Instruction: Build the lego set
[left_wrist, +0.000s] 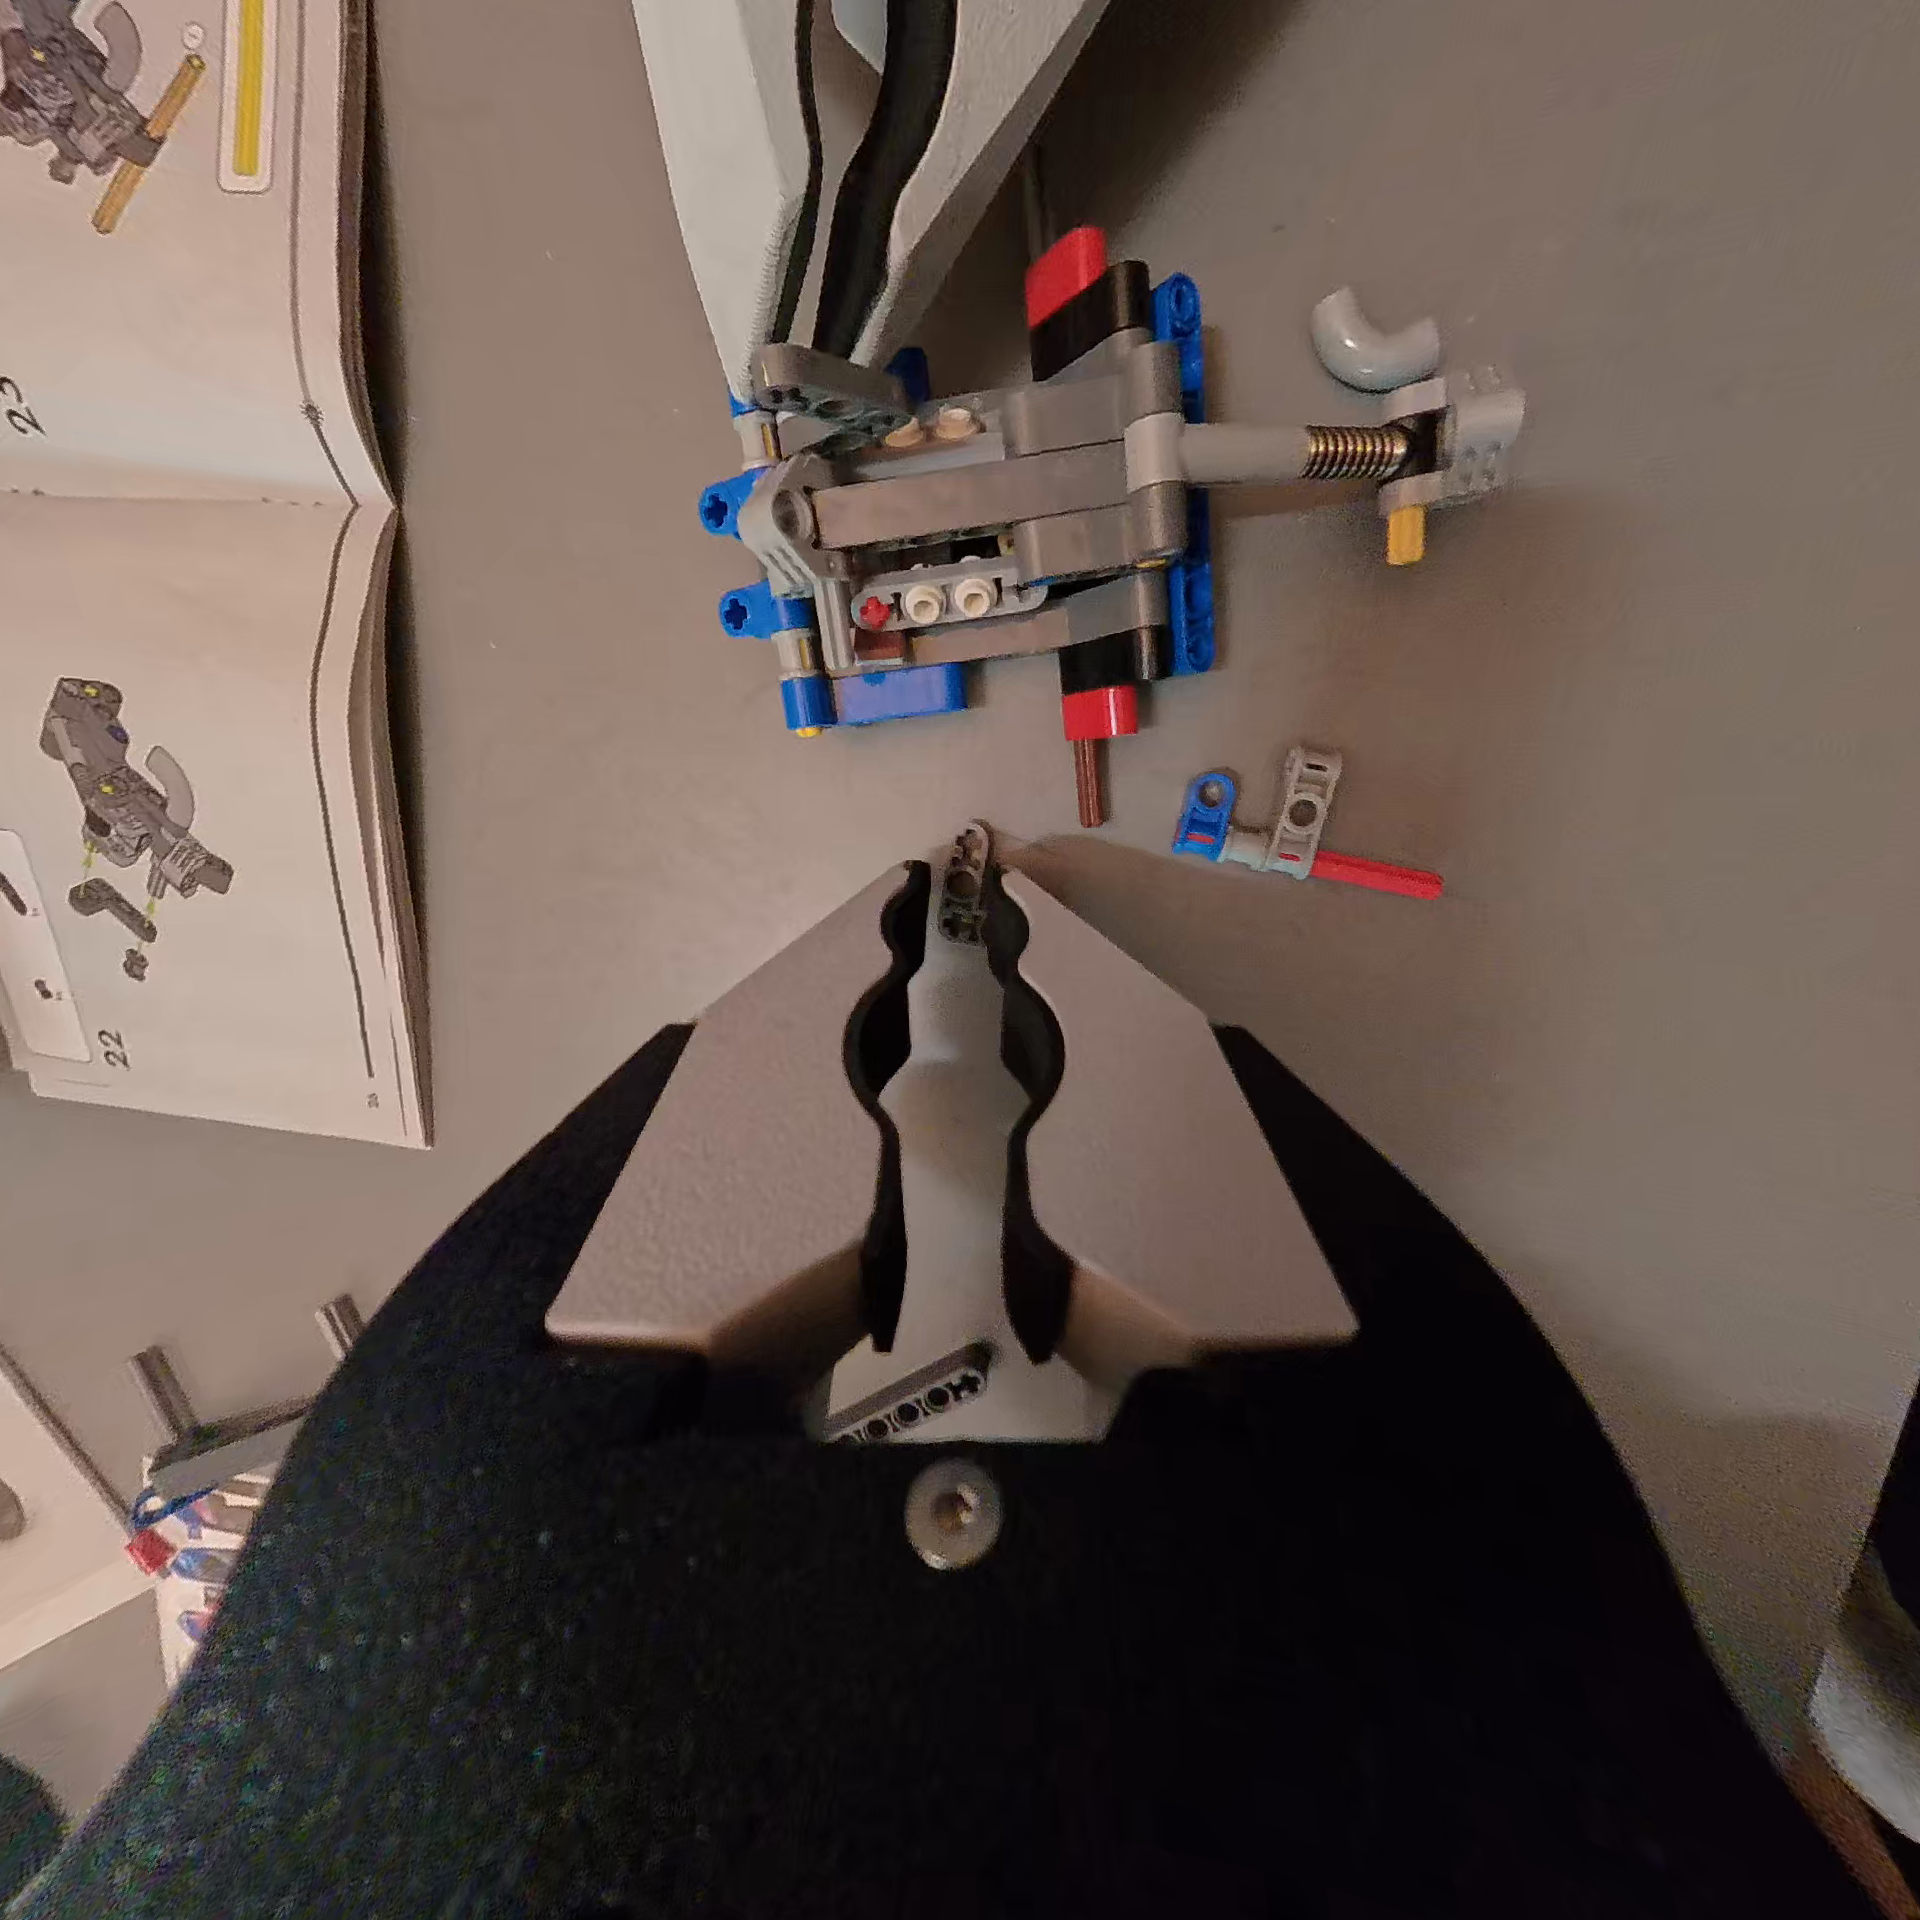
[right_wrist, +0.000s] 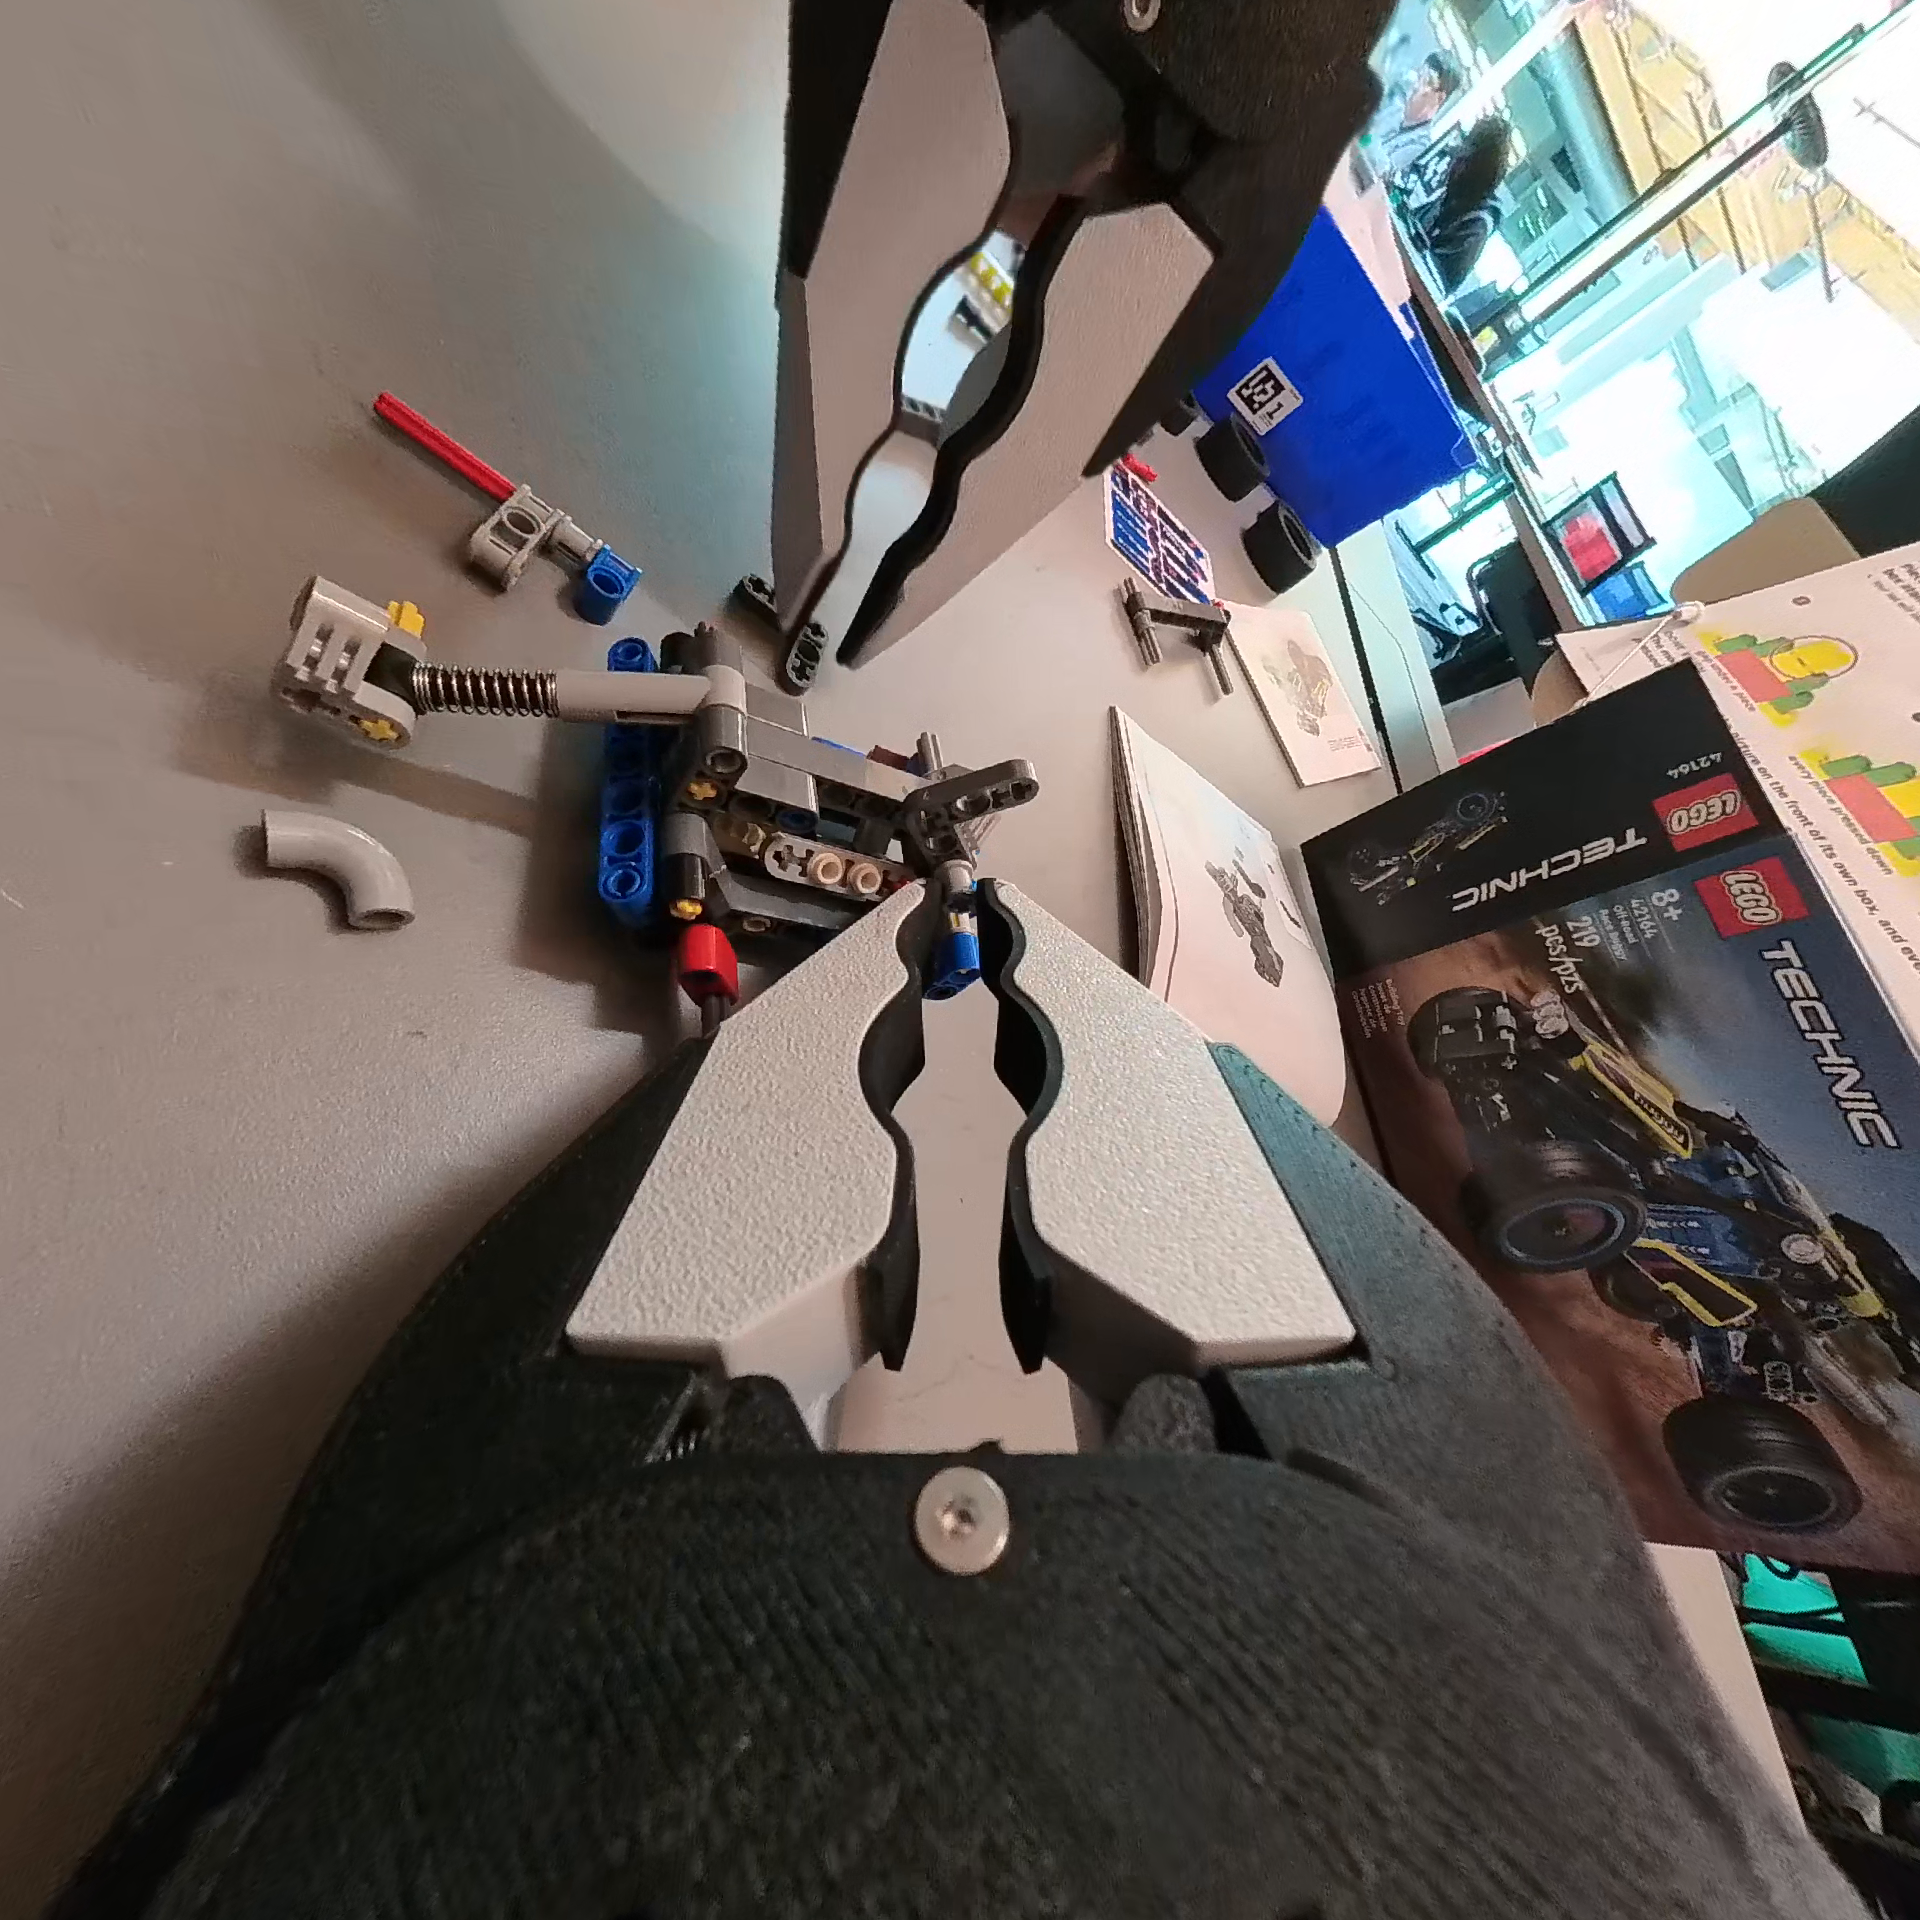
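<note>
Grey tabletop (left_wrist: 540, 312) filled both views, and only the right wrist view showed its far edge, where a glass wall and a blue wheeled bin (right_wrist: 1351, 416) stood behind it. That view alone also showed a dark toy box (right_wrist: 1621, 1091) lying at the tabletop's right edge. An open instruction booklet (left_wrist: 187, 623) lay along the left edge in the left wrist view, its pages readable as drawings; the right wrist view saw it only edge-on.

Mid-table sat the grey and blue brick assembly (left_wrist: 977, 520), with a sprung shaft (left_wrist: 1351, 452) reaching out to one side. The right gripper (right_wrist: 954, 914) was clenched on a blue pin end (right_wrist: 956, 961) at one corner of the assembly, its dark pads pressed to either side; the left wrist view showed only that gripper's pale fingers coming in from the top edge onto the assembly.

The left gripper (left_wrist: 961, 883) hung just short of the assembly, clamped on a small dark grey connector (left_wrist: 961, 894) that stuck out past its tips; from the right wrist view it pointed down towards the tabletop.

Loose pieces lay near: a light grey elbow tube (left_wrist: 1371, 348), and a small blue and grey joint on a red axle (left_wrist: 1299, 842).
</note>
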